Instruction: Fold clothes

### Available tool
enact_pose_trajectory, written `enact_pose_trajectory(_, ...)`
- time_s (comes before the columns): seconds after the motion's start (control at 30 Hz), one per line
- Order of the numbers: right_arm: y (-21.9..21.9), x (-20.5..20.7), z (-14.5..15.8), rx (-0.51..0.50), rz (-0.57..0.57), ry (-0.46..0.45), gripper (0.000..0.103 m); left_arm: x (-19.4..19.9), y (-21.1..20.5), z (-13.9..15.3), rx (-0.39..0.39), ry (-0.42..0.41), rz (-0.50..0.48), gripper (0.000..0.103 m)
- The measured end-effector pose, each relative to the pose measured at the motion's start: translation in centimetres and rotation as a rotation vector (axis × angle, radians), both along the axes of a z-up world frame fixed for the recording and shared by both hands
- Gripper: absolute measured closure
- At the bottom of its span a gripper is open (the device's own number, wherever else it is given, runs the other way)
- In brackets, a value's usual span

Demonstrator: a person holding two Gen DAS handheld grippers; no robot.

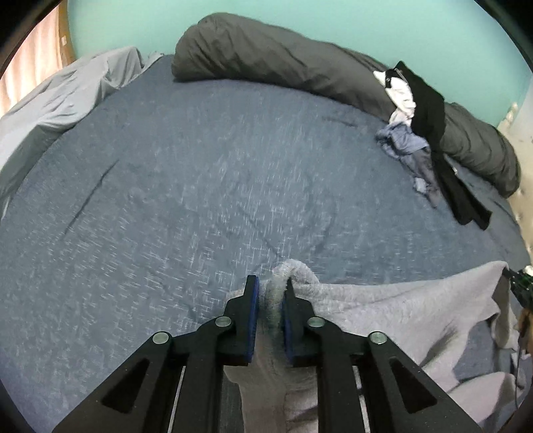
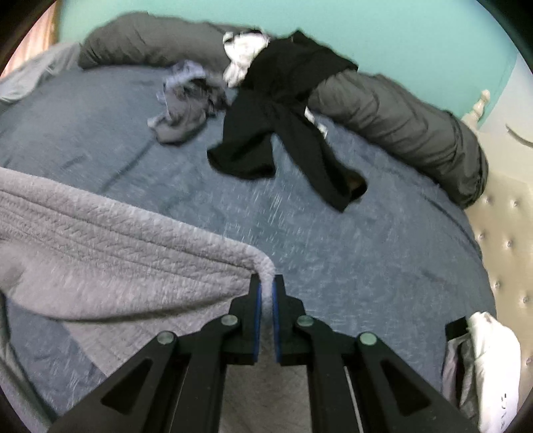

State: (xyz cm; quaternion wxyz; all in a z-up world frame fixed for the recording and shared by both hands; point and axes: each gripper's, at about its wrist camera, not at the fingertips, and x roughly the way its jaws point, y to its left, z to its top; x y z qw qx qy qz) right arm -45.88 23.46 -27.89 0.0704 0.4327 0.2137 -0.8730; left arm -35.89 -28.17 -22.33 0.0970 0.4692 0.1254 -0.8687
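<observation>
The left hand-held gripper (image 1: 271, 293) is clamped on a bunched corner of the grey knit garment (image 1: 399, 319), and the right hand-held gripper (image 2: 266, 289) is clamped on another corner of the same garment (image 2: 100, 239). The cloth hangs stretched between the two, its upper edge lifted off the bed (image 1: 166, 186), its lower part sagging toward the sheet. In the left wrist view a wide stretch of bare blue sheet lies ahead of the fingers, open as far as the rolled dark grey duvet (image 1: 266, 56) along the far edge. In the right wrist view the free sheet is narrower: a black garment (image 2: 283, 126) sprawls off the duvet onto the bed, with a crumpled blue-grey piece (image 2: 183, 110) and a white piece (image 2: 243, 56) near it. A pale tufted panel (image 2: 499, 253) borders the bed's right side. The wall (image 1: 333, 16) behind is teal.
</observation>
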Motion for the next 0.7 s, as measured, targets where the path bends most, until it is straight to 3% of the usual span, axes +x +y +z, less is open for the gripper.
enact_pose_trajectory(0.1, -0.3, -0.8, -1.9, -0.001, -0.036, -0.023, 0.095, -0.3, 0.1, -1.6, 0.0, -0.012, 0.01, 0.078)
enact_pose_trajectory(0.17, -0.1, -0.6, -2.0, -0.014, -0.051, -0.001, 0.088, -0.1, 0.0, -2.1, 0.003, -0.007, 0.011, 0.076)
enact_pose_trajectory(0.27, 0.6, 0.3, -1.0, -0.088, -0.065, 0.017, 0.084, 1.2, -0.6, -1.2, 0.002, 0.008, 0.032, 0.055)
enact_pose_trajectory(0.43, 1.8, 3.8, 2.0, -0.245, -0.056, 0.029, 0.063, 5.1, -1.2, 0.8, 0.051, 0.019, 0.017, 0.054)
enact_pose_trajectory(0.6, 2.2, 9.8, 4.3, -0.379, 0.013, -0.012, 0.061, 10.7, -0.1, 1.3, 0.106, 0.006, -0.023, 0.046)
enact_pose_trajectory(0.7, 1.8, 13.9, 4.9, -0.429, 0.063, -0.055, 0.052, 13.8, 1.1, 0.5, 0.135, -0.025, -0.05, 0.044)
